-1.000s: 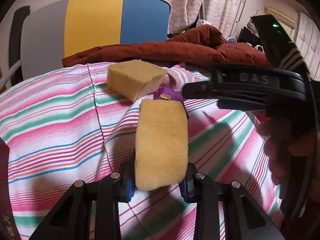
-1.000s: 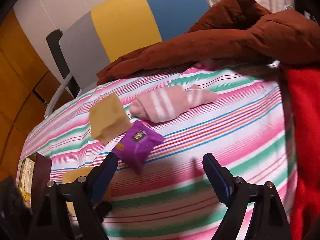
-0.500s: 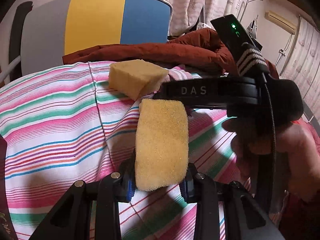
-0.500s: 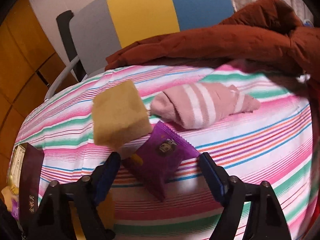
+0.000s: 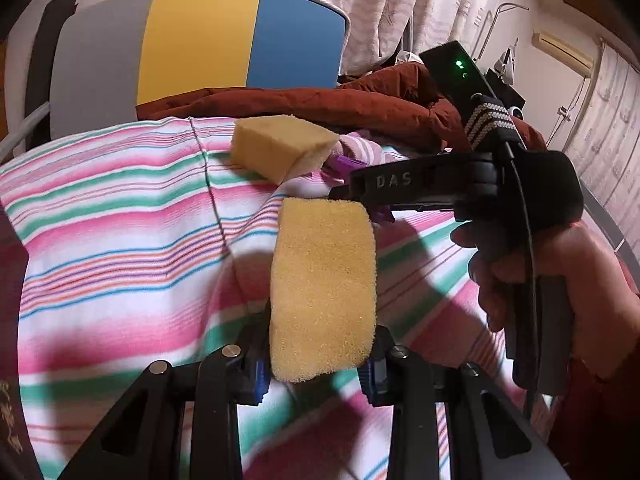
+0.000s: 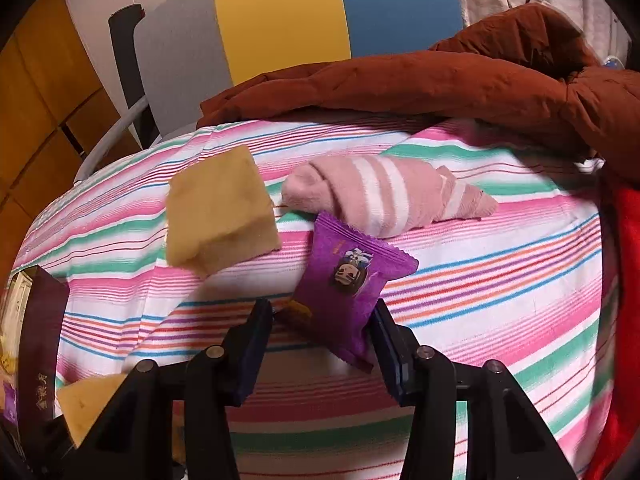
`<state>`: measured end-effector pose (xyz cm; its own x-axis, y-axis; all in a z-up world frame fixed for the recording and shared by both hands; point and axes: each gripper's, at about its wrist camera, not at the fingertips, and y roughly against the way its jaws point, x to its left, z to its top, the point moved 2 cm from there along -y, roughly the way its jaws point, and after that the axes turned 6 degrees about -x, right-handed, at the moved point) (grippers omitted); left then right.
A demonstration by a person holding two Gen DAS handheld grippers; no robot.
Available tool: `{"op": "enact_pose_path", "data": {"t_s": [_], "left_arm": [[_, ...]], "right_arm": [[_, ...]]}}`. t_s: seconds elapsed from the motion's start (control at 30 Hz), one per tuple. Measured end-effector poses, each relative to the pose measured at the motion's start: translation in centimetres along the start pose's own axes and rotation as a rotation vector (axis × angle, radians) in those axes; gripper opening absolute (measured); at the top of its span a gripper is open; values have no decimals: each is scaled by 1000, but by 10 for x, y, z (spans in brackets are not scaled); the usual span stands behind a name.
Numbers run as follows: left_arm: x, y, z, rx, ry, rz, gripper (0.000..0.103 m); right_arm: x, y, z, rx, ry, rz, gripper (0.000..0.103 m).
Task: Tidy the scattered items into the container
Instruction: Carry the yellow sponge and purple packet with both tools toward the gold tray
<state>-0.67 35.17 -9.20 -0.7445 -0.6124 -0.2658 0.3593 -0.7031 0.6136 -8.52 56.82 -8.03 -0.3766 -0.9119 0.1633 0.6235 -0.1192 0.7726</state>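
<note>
My left gripper (image 5: 316, 364) is shut on a flat yellow sponge (image 5: 324, 292), held above the striped sheet (image 5: 120, 220); that sponge also shows at the lower left of the right wrist view as the held sponge (image 6: 88, 400). My right gripper (image 6: 324, 320) has its jaws closing on a purple snack packet (image 6: 348, 276), and both pads touch its lower end. A thick yellow sponge block (image 6: 220, 216) lies left of the packet. Behind the packet lies a pink striped sock (image 6: 380, 196). A hand (image 5: 560, 280) holds the right tool. The dark maroon box (image 6: 40, 320) stands at the left edge.
A rust-brown jacket (image 6: 440, 76) is heaped along the far side of the sheet. Behind it stands a grey, yellow and blue chair back (image 6: 280, 12). Red cloth (image 6: 624, 280) borders the right edge. Curtains (image 5: 400, 8) hang beyond.
The right gripper came down and forward over the purple packet, and its jaws narrowed from wide apart to touching it. The left gripper kept still with its sponge.
</note>
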Motion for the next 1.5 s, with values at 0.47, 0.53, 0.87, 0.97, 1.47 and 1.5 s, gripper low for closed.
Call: {"op": "enact_pose_path", "data": {"t_s": [0.47, 0.53, 0.87, 0.97, 1.47, 1.5], "left_arm": [[8, 16, -12, -8, 34, -29, 33], [9, 18, -13, -7, 34, -26, 33], [23, 54, -32, -20, 106, -19, 32], [19, 73, -37, -31, 93, -54, 32], [50, 178, -51, -156, 100, -10, 32], [55, 184, -52, -162, 106, 3, 32]], "right_arm": [[10, 43, -36, 103, -15, -35, 50], [19, 53, -41, 83, 10, -42, 50], [48, 74, -49, -52, 37, 32, 50], [59, 78, -49, -77, 78, 35, 50], [100, 89, -57, -142, 186, 175, 50], [104, 91, -57, -144, 199, 185, 50]]}}
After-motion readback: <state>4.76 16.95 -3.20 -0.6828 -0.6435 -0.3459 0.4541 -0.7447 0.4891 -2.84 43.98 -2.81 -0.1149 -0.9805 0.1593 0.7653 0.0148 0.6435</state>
